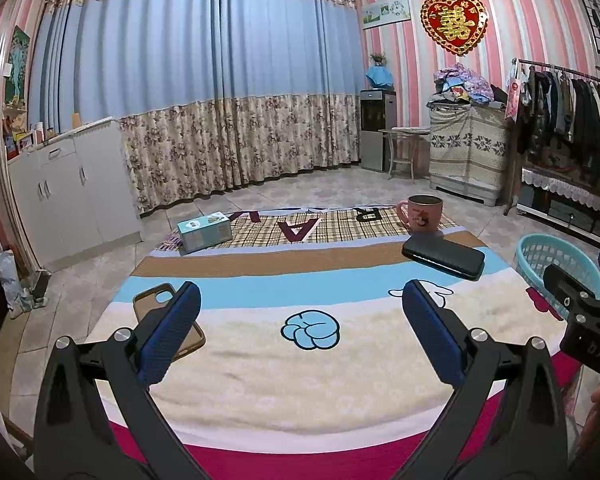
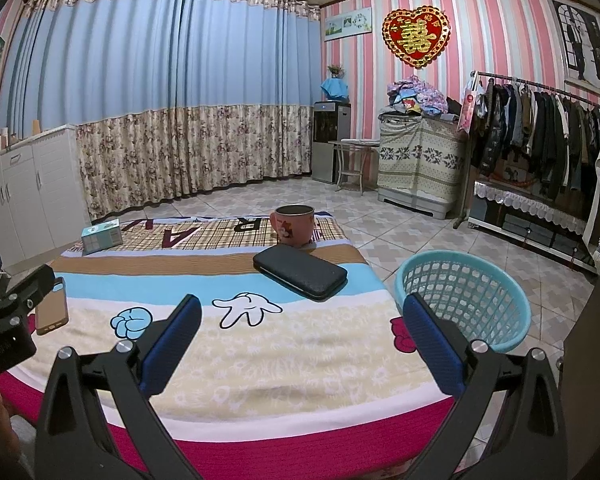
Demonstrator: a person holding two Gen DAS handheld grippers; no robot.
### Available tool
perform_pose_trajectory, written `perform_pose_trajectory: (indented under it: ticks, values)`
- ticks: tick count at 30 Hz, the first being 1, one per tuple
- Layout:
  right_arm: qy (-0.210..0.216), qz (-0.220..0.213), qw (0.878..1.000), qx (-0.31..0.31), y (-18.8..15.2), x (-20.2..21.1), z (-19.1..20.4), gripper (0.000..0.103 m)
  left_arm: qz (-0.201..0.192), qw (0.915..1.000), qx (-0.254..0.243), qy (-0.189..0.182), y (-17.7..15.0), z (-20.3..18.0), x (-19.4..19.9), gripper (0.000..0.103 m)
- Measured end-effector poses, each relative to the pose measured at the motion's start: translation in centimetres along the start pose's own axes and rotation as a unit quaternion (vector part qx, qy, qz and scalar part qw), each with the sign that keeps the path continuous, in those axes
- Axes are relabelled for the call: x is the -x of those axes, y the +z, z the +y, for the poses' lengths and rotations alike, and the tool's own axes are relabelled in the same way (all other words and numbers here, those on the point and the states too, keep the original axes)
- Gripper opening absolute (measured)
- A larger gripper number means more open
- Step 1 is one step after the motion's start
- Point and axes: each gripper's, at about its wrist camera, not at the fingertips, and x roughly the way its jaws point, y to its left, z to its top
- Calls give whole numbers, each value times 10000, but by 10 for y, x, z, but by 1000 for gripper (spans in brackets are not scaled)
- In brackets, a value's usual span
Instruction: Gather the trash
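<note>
A: Trash target first. Closest fit I see is the small teal cardboard box [image 1: 205, 231], lying on the plaid mat at the far left of the blanket-covered bed [image 1: 260, 352]. Nothing on it reads as obvious litter, so that's a guess.

B: And the bin?

A: Turquoise plastic mesh basket [image 2: 464, 300] on the tiled floor, just off the bed's right edge. Looks empty.

B: Your jaws?

A: Left gripper [image 1: 300, 334] jaws wide apart, nothing between them. Right gripper [image 2: 300, 336] the same, hovering over the near part of the bed.

B: Risks?

A: Main one: you pick the wrong thing. The tan phone case [image 1: 168, 322] lies just beside your left gripper's left finger, the black rectangular wallet-like case [image 2: 300, 274] lies mid-bed, and the pink cartoon mug [image 2: 294, 226] stands right behind it. None are trash by the look of them.

B: Anything else?

A: The box is far from the basket; carrying it across, you could clip the mug. Soft bedding may also let the box slide when the jaws close.
</note>
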Motion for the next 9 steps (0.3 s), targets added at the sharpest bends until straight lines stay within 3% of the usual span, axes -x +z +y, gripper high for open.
perform_pose_trajectory:
  ticks: [9]
  values:
    - [9, 21, 10000, 15, -4, -5, -5, 98, 80, 9999, 88, -70, -3, -2, -3, 98]
